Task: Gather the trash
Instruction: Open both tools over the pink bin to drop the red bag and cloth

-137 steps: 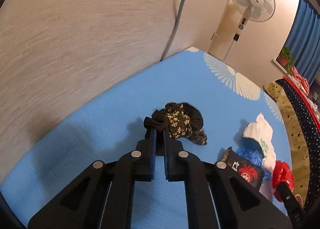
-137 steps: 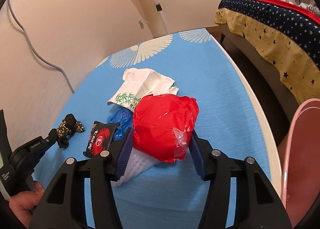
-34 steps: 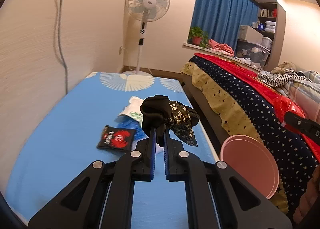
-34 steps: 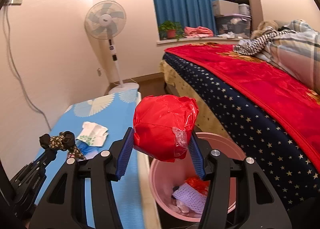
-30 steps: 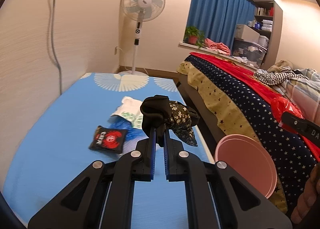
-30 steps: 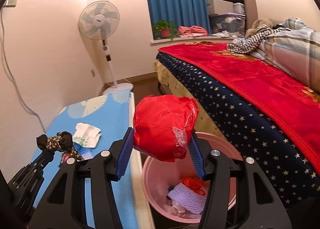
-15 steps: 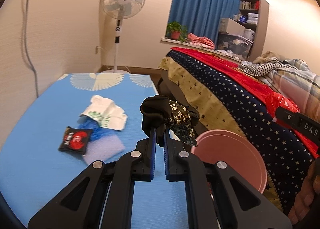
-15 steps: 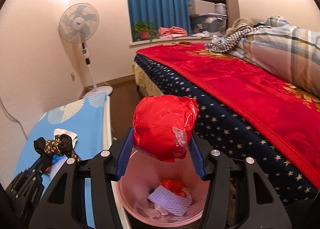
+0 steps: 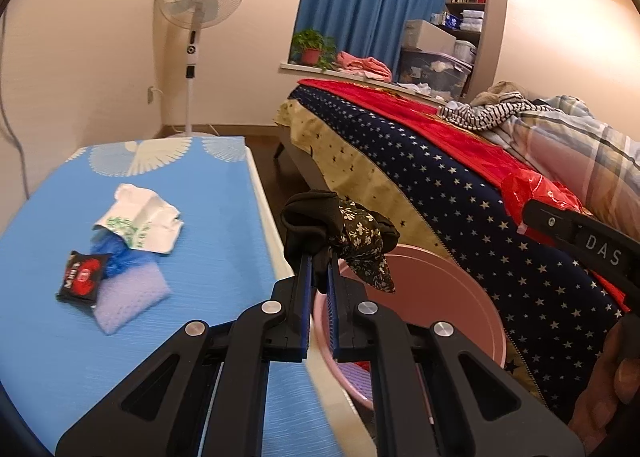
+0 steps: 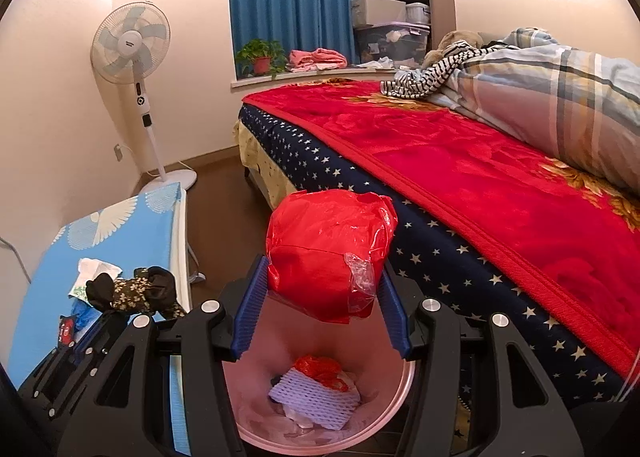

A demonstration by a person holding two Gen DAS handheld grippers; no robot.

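- Reads "DAS" in pale letters on the black arm of the right gripper (image 9: 576, 233), seen from the left camera.
- Small black packet (image 9: 82, 277) with a red picture and tiny white writing, too blurry to read.
- Left gripper (image 9: 319, 271), jaws almost together, pinching a soft black cloth with little flowers (image 9: 340, 231), held up just past the table edge, beside the bin's rim.
- Right gripper (image 10: 322, 297), blue ridged pads squeezing a crinkly red plastic bag (image 10: 326, 253), round and puffy, with a bit of clear plastic stuck on it.
- Red bag held right over the round pink bin (image 10: 256, 389).
- Inside the bin: white foam net (image 10: 312, 399) with a bumpy grid, more red plastic, crumpled bits.
- On the table with the blue cloth (image 9: 48, 337): white paper bag with green leaf print (image 9: 140, 223), blue crinkly plastic (image 9: 116, 253), pale purple bumpy foam sheet (image 9: 128, 297), all touching in one pile with the packet.
- White fan shapes printed on the far end of the blue cloth.
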